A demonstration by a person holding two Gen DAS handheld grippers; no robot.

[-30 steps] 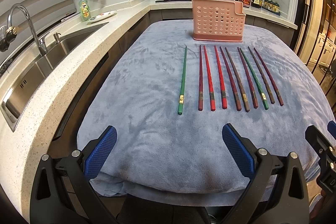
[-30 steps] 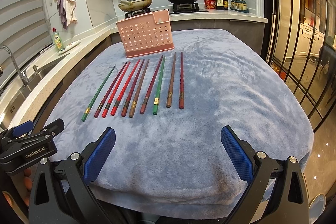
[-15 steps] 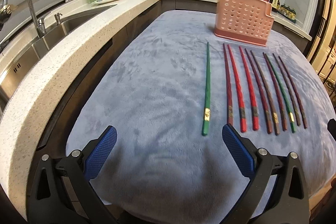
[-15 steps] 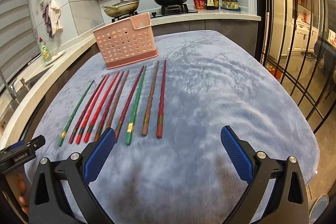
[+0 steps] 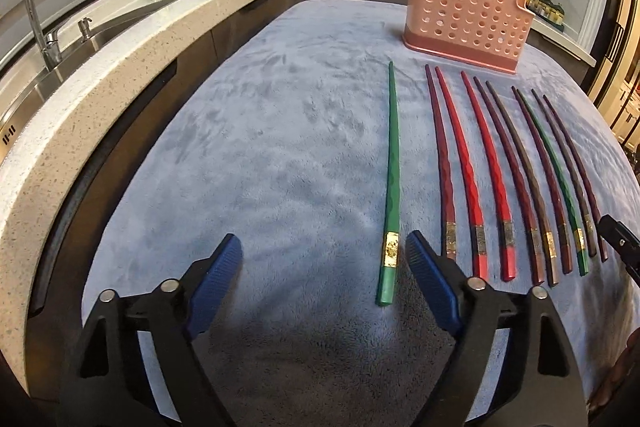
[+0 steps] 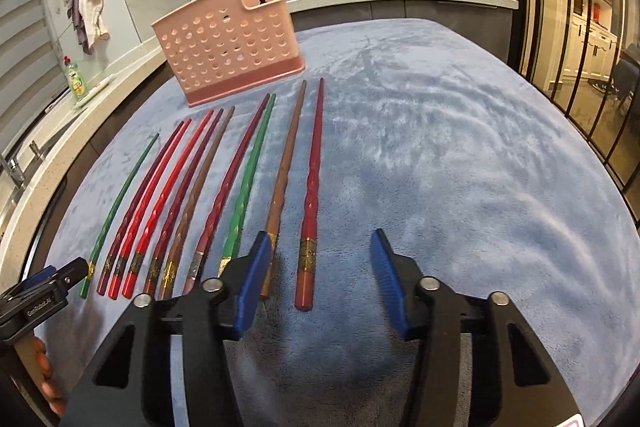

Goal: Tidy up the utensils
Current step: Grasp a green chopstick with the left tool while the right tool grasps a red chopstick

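Closing, the left gripper [image 5: 324,259] brackets the lone green chopstick's [image 5: 391,183] butt near its right pad; the right gripper [image 6: 316,267] — also closing — straddles the red chopstick [image 6: 310,211], seemingly untouched.

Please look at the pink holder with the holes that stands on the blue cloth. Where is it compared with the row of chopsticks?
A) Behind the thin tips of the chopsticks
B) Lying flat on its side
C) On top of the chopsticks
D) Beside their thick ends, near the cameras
A: the pink holder stands upright beyond the chopsticks' thin tips, touching none.
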